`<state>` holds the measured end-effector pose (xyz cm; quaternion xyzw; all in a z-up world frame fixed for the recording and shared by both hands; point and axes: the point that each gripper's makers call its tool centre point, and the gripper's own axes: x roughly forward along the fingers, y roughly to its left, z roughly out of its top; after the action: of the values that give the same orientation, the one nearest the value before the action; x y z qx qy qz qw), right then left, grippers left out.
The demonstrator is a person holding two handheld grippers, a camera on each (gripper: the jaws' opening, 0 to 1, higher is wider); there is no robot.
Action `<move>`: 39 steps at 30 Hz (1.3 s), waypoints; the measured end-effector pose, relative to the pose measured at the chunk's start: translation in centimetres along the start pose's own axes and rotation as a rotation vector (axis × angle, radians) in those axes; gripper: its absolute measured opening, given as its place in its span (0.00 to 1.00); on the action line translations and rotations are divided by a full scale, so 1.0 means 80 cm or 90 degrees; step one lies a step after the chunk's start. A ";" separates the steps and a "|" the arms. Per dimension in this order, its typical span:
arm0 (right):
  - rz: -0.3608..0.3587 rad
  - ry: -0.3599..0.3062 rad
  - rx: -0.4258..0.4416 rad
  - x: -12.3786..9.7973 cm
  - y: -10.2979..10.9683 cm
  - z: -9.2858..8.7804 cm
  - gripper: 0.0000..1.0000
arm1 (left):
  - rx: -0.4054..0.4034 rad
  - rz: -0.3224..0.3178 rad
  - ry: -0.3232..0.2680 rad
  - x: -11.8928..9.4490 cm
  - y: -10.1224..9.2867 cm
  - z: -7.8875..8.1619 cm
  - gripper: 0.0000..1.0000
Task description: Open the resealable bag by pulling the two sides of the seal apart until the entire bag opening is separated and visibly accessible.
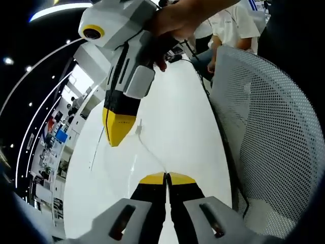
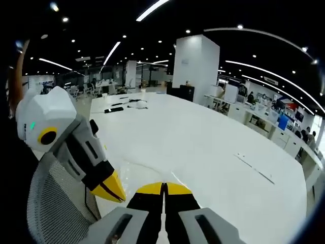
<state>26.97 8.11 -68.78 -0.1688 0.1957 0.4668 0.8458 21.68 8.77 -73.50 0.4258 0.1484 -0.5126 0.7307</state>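
In the left gripper view, our left gripper [image 1: 166, 179] has its yellow-tipped jaws pressed tight together. A thin clear edge of the bag [image 1: 133, 162] runs right into the tips, so the jaws seem to be pinching it. The bag is see-through and very hard to make out against the white desk [image 1: 177, 117]. We can only follow a faint line and a soft shine spreading out ahead of the jaws.

Just past the jaws, up and to the left, the right gripper [image 1: 119, 133] comes down with its yellow tip pointing at the same clear sheet. Its tip looks closed, and it seems to touch the bag's far side, but we cannot tell for sure. A hand [image 1: 177, 20] holds that gripper near the top. To the right of the jaws is a grey mesh chair [image 1: 269, 132], cut off at the edge. A person in white [image 1: 233, 25] sits far ahead.

In the right gripper view, the right gripper [image 2: 163, 188] also has its jaws clenched shut. What they hold is hidden behind the tips. A faint shiny patch of the bag [image 2: 139, 175] lies just ahead on the desk [image 2: 203, 142]. Close on the left, the left gripper [image 2: 109, 190] points its yellow tip toward our jaws. The mesh chair [image 2: 56, 208] sits below it. Far ahead stands a big white pillar [image 2: 195, 63].
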 end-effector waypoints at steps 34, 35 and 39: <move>0.025 0.123 -0.164 0.049 0.034 -0.096 0.00 | -0.286 0.047 -0.037 -0.007 -0.006 -0.029 0.30; 0.022 0.123 -0.166 0.052 0.031 -0.095 0.00 | -0.299 0.055 -0.043 -0.009 -0.003 -0.030 0.32; 0.009 0.126 -0.168 0.061 0.020 -0.095 0.00 | -0.333 0.075 -0.048 -0.017 0.004 -0.039 0.41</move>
<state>26.67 8.86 -77.92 -0.3226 0.2162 0.4752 0.7896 22.07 12.05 -74.30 0.2111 0.2233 -0.4292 0.8494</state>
